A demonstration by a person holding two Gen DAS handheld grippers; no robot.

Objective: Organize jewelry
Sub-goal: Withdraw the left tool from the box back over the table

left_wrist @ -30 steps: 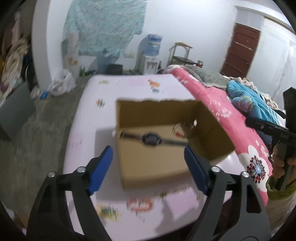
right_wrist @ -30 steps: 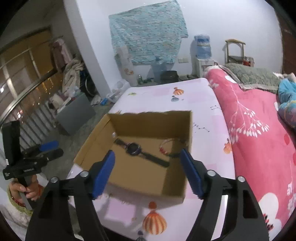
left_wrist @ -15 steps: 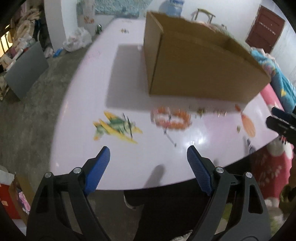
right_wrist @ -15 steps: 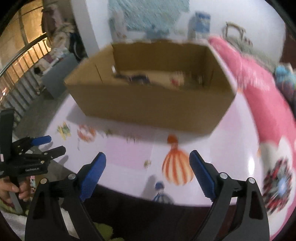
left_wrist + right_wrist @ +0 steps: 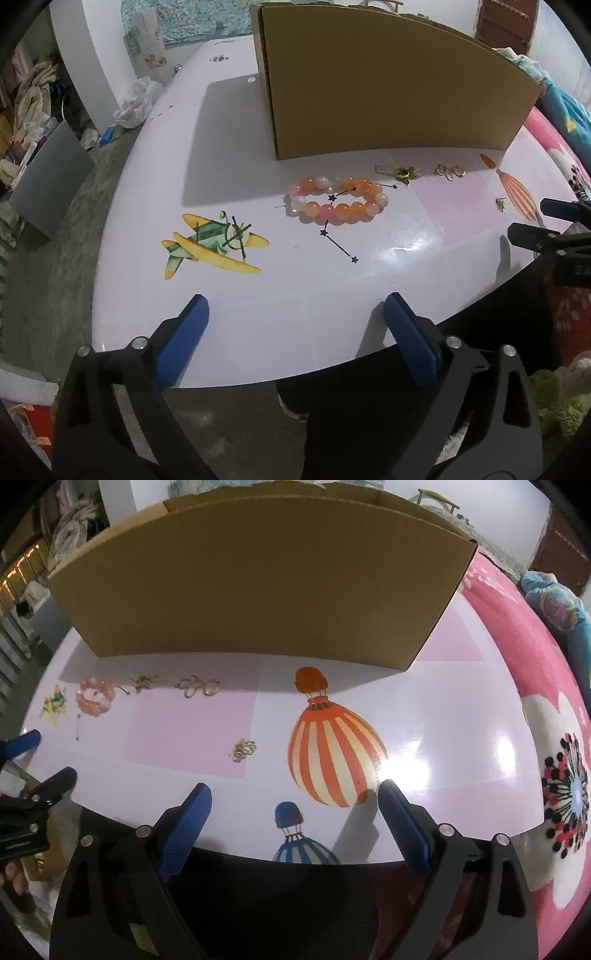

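Two hand-held grippers over the desk edge: left hand-held gripper opening, nothing between; right hand-held gripper wide, empty. Bead bracelet, gold hair clip, ring cluster lie before cardboard box; small gold piece apart.

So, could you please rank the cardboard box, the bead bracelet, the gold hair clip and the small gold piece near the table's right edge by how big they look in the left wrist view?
1. Box
2. Bracelet
3. Hair clip
4. Small gold piece, smallest; sizes not skewed much by nearness.
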